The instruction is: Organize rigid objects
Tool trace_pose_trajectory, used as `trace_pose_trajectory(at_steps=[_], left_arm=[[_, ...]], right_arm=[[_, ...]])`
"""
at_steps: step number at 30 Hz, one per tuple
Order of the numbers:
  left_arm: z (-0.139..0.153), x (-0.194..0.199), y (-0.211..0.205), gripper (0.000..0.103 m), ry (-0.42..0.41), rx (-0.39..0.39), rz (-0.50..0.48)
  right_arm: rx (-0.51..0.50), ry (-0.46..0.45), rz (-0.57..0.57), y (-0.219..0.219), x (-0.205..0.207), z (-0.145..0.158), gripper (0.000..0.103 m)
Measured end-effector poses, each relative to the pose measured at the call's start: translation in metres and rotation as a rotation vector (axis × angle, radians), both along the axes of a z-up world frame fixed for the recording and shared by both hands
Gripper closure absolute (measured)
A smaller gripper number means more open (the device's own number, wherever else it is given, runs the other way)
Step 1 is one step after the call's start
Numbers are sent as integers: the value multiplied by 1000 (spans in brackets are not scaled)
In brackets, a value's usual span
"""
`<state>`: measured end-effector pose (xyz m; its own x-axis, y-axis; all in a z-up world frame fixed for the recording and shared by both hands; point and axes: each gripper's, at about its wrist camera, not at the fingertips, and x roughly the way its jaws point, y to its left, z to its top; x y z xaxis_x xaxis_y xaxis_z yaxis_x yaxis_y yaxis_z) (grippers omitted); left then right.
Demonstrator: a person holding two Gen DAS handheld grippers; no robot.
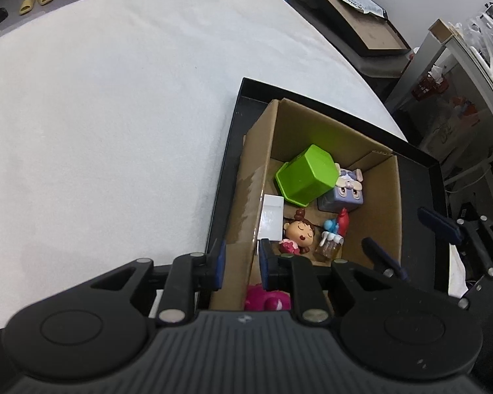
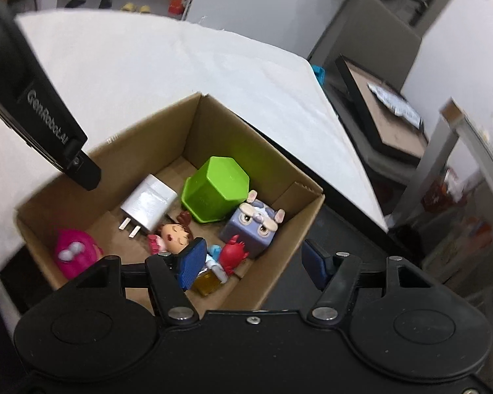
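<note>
A cardboard box (image 1: 371, 203) (image 2: 141, 144) stands in a black tray (image 1: 223, 177) on the white table. In it lie a green hexagonal cup (image 1: 307, 174) (image 2: 218, 188), a purple rabbit cube (image 1: 343, 193) (image 2: 254, 223), a white charger (image 1: 272, 218) (image 2: 148, 203), a girl figurine (image 1: 299, 231) (image 2: 172, 236), a red crab toy (image 2: 231, 254), a small amber bottle (image 2: 207, 280) and a pink toy (image 1: 268, 300) (image 2: 74, 254). My left gripper (image 1: 240, 262) is shut on the box's left wall. My right gripper (image 2: 253, 264) is open, straddling the box's right wall.
The white cloth-covered table (image 1: 115, 115) stretches left and back. A black framed board (image 1: 355, 19) (image 2: 387, 121) lies beyond the table's far right edge. Shelving with clutter (image 1: 470, 75) stands at the right. Yellow slippers (image 1: 36, 1) lie on the floor.
</note>
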<state>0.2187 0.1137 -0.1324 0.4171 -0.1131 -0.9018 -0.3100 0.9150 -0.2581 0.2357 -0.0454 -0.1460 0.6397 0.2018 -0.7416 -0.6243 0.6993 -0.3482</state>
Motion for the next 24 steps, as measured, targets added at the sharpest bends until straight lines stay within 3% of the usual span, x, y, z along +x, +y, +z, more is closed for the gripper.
trace_pose_trajectory(at_steps=[6,11,15,17,21,24], left_arm=[[22,-17,-8,84,-31,33,-13],[38,-37,-20,77,-54,52,-35],[51,-55,-28,62,-82,79,-58],[56,-61,-32,57,-91,88,-72],[69,-78,-37,46,-135,141,-81],[79,-90,-39,38,-163,179,-78]], right_arm=[[82,27,-67,-13,-4,25,39],[113,26,-118,-29,-17,42,39],[134,34,-174,-44,-31,52,34],[155,39,-197,-49,-41,57,24],[198,26,-219,-55,-59,67,22],[227,13,-241,-60,-70,76,14]])
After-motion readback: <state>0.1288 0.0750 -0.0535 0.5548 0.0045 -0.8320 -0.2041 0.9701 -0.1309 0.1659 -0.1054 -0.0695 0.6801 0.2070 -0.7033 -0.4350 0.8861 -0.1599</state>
